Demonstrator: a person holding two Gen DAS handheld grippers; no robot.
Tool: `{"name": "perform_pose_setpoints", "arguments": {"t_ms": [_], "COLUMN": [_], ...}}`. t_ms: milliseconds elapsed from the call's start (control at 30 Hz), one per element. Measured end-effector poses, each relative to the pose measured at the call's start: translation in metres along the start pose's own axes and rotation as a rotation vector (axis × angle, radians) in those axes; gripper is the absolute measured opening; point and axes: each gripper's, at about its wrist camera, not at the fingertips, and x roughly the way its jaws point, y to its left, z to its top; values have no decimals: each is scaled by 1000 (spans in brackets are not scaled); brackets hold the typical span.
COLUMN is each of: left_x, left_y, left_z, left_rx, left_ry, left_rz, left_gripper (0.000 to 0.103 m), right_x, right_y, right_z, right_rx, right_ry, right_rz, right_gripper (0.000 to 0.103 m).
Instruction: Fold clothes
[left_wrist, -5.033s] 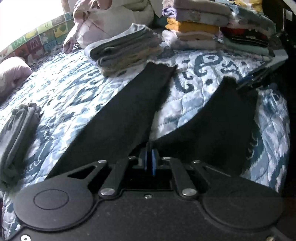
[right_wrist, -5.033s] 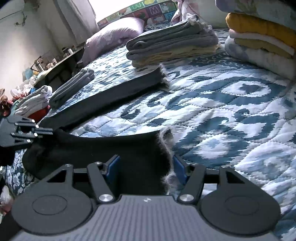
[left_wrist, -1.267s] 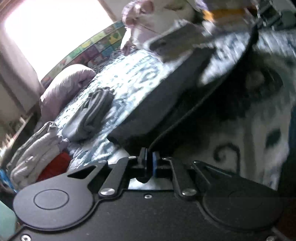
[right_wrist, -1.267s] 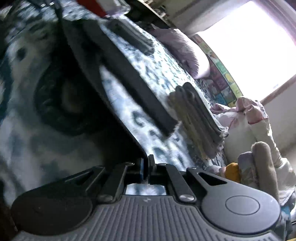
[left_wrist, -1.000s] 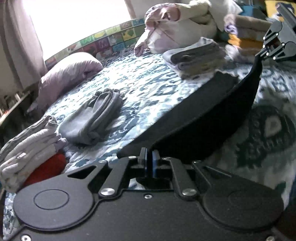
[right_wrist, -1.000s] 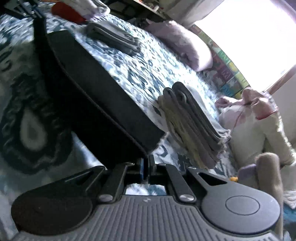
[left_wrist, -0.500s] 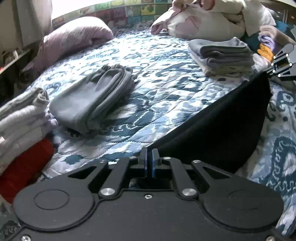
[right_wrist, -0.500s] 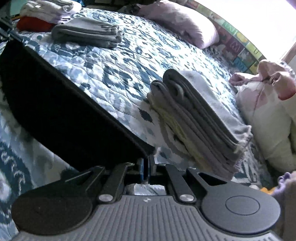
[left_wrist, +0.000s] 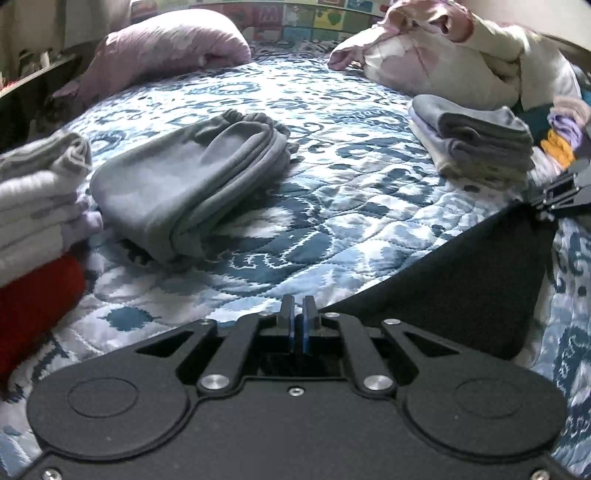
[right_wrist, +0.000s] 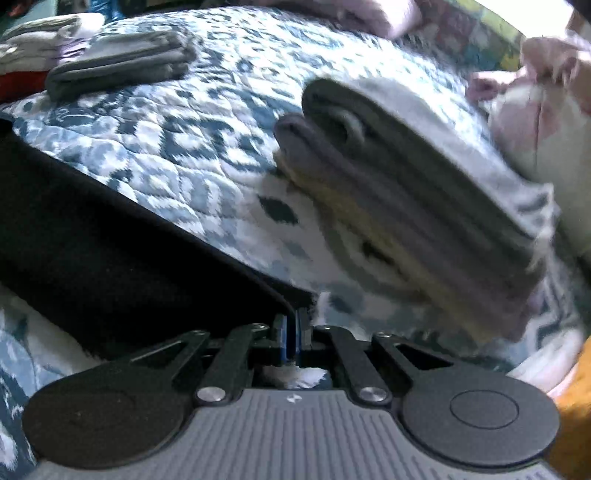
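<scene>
A black garment (left_wrist: 461, 280) hangs stretched between my two grippers, just above the blue patterned quilt (left_wrist: 332, 229). My left gripper (left_wrist: 297, 314) is shut on one end of it at the bottom of the left wrist view. My right gripper (left_wrist: 537, 208) pinches the other end at the right edge of that view. In the blurred right wrist view the right gripper (right_wrist: 291, 325) is shut on the garment's corner, and the black garment (right_wrist: 92, 240) runs off to the left.
A folded grey garment (left_wrist: 192, 181) lies on the quilt ahead. A stack with a red item (left_wrist: 33, 302) sits at the left. A grey folded stack (left_wrist: 480, 147) is at the right, close to the right gripper (right_wrist: 406, 192). A pillow (left_wrist: 166, 48) and bunched bedding (left_wrist: 443, 55) lie behind.
Both grippers have swung round toward the head of the bed with the black garment stretched between them. It now hangs lower, and the right gripper has come closer to the grey stack.
</scene>
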Motion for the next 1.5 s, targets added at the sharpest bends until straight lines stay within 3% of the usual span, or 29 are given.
{"name": "perform_pose_setpoints", "arguments": {"t_ms": [267, 333, 367, 433, 533, 633, 700, 800, 833, 933, 1033, 1233, 1300, 1333, 1500], "left_x": [11, 11, 6, -9, -39, -56, -60, -51, -42, 7, 9, 8, -1, -7, -36], "left_y": [-3, -5, -6, -10, -27, -42, -54, -74, -77, -67, -54, -56, -58, -59, -63], "left_z": [-7, -8, -9, -9, -16, -23, -28, -35, -37, -47, -47, -44, -44, -45, -55], "left_rx": [20, 32, 32, 32, 98, 118, 115, 111, 99, 53, -42, -40, -25, -27, -46], "left_ry": [32, 24, -2, -62, -143, -166, -171, -167, -154, -1, -31, -19, -44, -60, -137], "left_rz": [29, 53, 89, 135, 192, 169, 104, 9, 5, 69, 41, 40, 41, 43, 27], "left_gripper": [2, 10, 13, 14, 14, 13, 14, 14, 14, 16, 17, 18, 20, 27, 30], "right_x": [10, 11, 10, 7, -13, -37, -49, -58, -56, -35, 3, 14, 10, 6, -22], "right_y": [-6, -4, -3, -2, -10, -15, -16, -11, -7, 8, 12, -5, -4, -6, -33], "right_z": [-4, -5, -5, -4, -10, -21, -29, -40, -41, -42, -39, -31, -32, -34, -64], "right_rx": [113, 113, 108, 125, 173, 222, 250, 301, 310, 289, 239, 303, 299, 311, 534], "right_ry": [-2, -8, -10, -21, -83, -150, -183, -244, -255, -224, -143, -162, -174, -183, -242], "right_rz": [22, 9, -9, -53, -102, -117, -105, -19, 7, 34, -41, -59, -85, -95, -64], "right_gripper": [5, 6, 8, 25, 28, 32, 32, 32, 32, 31, 36, 50, 48, 46, 48]}}
